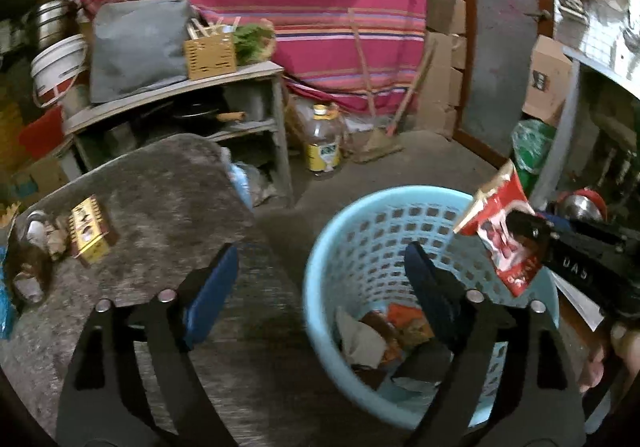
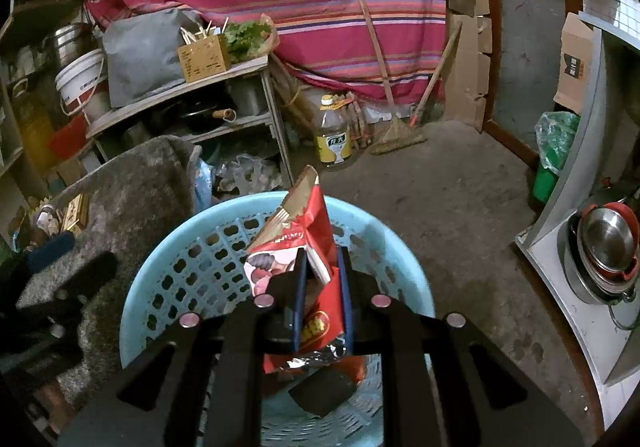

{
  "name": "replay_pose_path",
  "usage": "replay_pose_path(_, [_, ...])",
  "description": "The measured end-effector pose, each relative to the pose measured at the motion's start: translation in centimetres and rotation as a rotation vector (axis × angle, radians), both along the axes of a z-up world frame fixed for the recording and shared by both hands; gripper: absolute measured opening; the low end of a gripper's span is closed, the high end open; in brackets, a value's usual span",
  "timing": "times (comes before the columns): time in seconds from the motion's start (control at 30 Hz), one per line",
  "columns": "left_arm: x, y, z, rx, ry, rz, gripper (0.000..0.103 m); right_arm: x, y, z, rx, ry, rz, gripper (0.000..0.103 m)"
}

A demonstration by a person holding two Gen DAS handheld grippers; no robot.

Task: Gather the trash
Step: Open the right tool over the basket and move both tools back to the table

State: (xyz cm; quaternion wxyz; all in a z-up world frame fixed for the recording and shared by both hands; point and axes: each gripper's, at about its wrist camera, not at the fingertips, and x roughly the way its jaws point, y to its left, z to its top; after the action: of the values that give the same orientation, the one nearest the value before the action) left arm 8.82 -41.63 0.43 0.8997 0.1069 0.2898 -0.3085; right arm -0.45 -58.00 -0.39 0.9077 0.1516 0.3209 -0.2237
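A light blue perforated basket point(image 1: 316, 279) point(image 2: 160, 267) stands on the floor beside a table covered in grey felt point(image 1: 160, 187). Several wrappers point(image 1: 384, 331) lie at its bottom. My left gripper point(image 1: 320, 255) is open and empty, one finger over the table edge and the other over the basket. My right gripper point(image 2: 322, 259) is shut on a red snack bag point(image 2: 308, 223) point(image 1: 500, 231), held above the basket's opening. A yellow box point(image 1: 90, 231) and crumpled scraps point(image 1: 32, 247) lie on the table's left part.
Behind the table is a metal shelf point(image 1: 256, 95) with a grey bag and a wooden box. An oil bottle point(image 1: 322, 143) and a broom point(image 1: 380, 143) stand by the striped cloth. A green-lined bin point(image 2: 554, 159) and a counter with steel bowls point(image 2: 608, 243) are on the right.
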Motion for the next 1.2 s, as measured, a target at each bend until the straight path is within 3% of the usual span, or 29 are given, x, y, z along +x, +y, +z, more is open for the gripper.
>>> replay_pose_path(0.23, [1.2,4.4,0.2,0.007,-0.036,0.097,0.097,2.3,0.9,-2.3,0.03,0.067,0.021,0.02])
replay_pose_path(0.3, [1.5,5.9,0.2,0.012,-0.045,0.122,0.097,3.0,1.1,-3.1,0.03,0.104,0.004,0.049])
replay_pose_path(0.33, [1.7,6.6,0.2,0.01,-0.043,0.131,0.097,3.0,1.2,-3.2,0.027,0.107,-0.008,0.073])
replay_pose_path(0.37, [1.9,7.4,0.3,0.006,-0.038,0.142,0.097,3.1,1.2,-3.2,0.021,0.11,-0.022,0.076])
replay_pose_path(0.5, [3.1,11.2,0.5,0.008,-0.039,0.198,0.097,3.8,2.2,-2.9,0.001,0.121,-0.039,0.077])
replay_pose_path(0.67, [4.7,16.8,1.6,-0.001,-0.064,0.273,0.098,4.7,6.0,0.3,-0.08,0.007,-0.005,0.087])
replay_pose_path(0.9, [7.6,25.0,2.7,-0.008,-0.105,0.419,0.098,7.1,14.6,4.0,-0.176,-0.157,0.158,0.088])
replay_pose_path(1.2, [11.4,33.2,0.9,-0.024,-0.045,0.554,0.098,12.0,23.2,3.5,-0.175,-0.172,0.336,0.089])
